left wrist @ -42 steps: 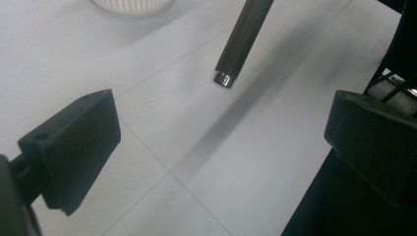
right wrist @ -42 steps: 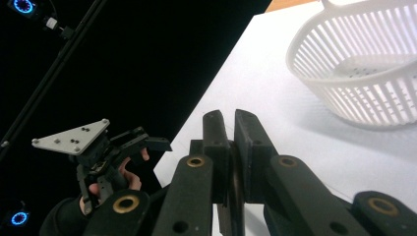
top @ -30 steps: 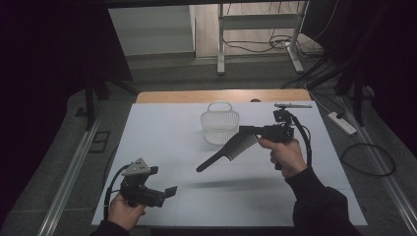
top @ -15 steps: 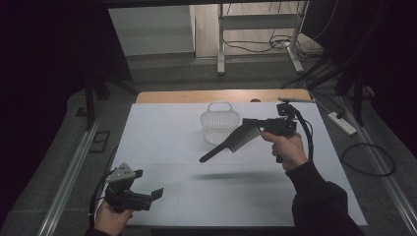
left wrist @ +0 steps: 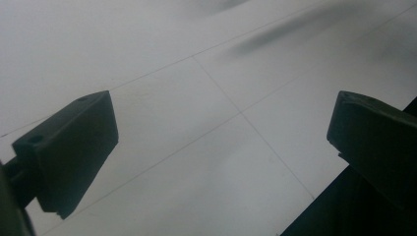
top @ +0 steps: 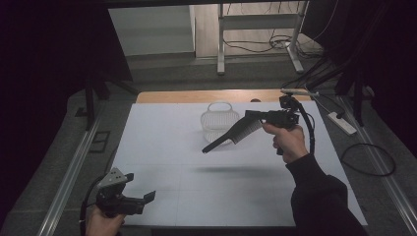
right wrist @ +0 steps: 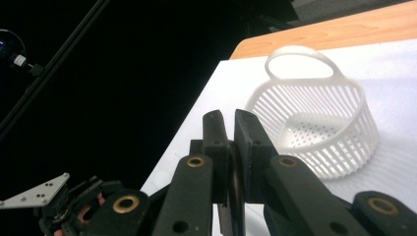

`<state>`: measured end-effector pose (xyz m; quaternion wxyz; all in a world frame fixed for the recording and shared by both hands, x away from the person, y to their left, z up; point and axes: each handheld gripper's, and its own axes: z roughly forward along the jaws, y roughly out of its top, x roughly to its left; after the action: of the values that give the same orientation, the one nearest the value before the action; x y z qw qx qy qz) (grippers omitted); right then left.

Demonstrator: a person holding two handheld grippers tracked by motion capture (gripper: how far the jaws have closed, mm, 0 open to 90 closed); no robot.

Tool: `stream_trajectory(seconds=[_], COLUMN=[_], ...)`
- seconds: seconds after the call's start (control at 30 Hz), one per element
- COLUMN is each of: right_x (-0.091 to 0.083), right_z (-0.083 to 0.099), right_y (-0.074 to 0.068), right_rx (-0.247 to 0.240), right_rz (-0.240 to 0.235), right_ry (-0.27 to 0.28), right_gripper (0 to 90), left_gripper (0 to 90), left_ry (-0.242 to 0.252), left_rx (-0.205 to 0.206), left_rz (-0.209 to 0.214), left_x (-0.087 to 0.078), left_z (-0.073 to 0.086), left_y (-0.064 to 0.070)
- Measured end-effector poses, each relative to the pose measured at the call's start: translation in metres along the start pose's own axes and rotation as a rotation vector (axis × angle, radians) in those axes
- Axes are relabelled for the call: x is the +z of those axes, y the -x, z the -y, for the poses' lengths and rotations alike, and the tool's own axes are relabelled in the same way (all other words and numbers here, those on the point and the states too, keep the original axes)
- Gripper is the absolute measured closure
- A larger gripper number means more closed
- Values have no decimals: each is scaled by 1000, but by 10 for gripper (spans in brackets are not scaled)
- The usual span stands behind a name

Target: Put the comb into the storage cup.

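While the black comb [top: 231, 136] hangs in the air just in front of the white basket [top: 215, 124], the right gripper [top: 252, 116] clamps its toothed end, handle slanting down toward the person; the left gripper [top: 140, 199] gapes empty, well apart.

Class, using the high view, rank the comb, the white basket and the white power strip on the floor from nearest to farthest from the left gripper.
From the left gripper:
1. Comb, held above the table's middle.
2. White basket, just behind the comb.
3. Power strip, on the floor beyond the table's right edge.
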<state>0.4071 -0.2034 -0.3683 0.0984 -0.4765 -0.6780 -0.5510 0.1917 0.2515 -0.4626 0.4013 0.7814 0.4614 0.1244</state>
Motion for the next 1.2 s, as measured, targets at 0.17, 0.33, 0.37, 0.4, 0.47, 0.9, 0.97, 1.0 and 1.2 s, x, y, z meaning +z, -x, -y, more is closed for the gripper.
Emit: stream_trajectory(seconds=[0.17, 0.33, 0.37, 0.4, 0.47, 0.9, 0.97, 1.0, 1.2], right_x=[1, 2, 2, 3, 3, 5, 5, 5, 7], right_z=[-8, -15, -16, -18, -21, -35, -37, -38, -46], right_y=[-1, -2, -3, -3, -3, -3, -3, -3, -3], right_rx=[5, 7, 10, 7, 7, 6, 4, 3, -11], right_rz=[8, 12, 14, 17, 20, 52, 54, 56, 86], right_ry=[14, 23, 27, 26, 30, 55, 60, 62, 71], right_gripper=[841, 841, 841, 841, 840, 841, 840, 841, 840], left_gripper=[0, 0, 0, 0, 0, 0, 0, 0, 0], left_ry=[2, 7, 6, 6, 3, -4, -4, -6, -24], left_rx=[-11, -19, -17, -15, -14, -10, -10, -12, -6], left_rz=[-2, 1, 0, -2, -8, -9, -9, -7, -5], left_x=[-4, -6, -6, -7, -7, -8, -8, -8, -7], left_z=[4, 5, 5, 5, 5, 6, 6, 6, 5], left_y=[-1, -2, -1, -1, 0, 1, 1, 0, 1])
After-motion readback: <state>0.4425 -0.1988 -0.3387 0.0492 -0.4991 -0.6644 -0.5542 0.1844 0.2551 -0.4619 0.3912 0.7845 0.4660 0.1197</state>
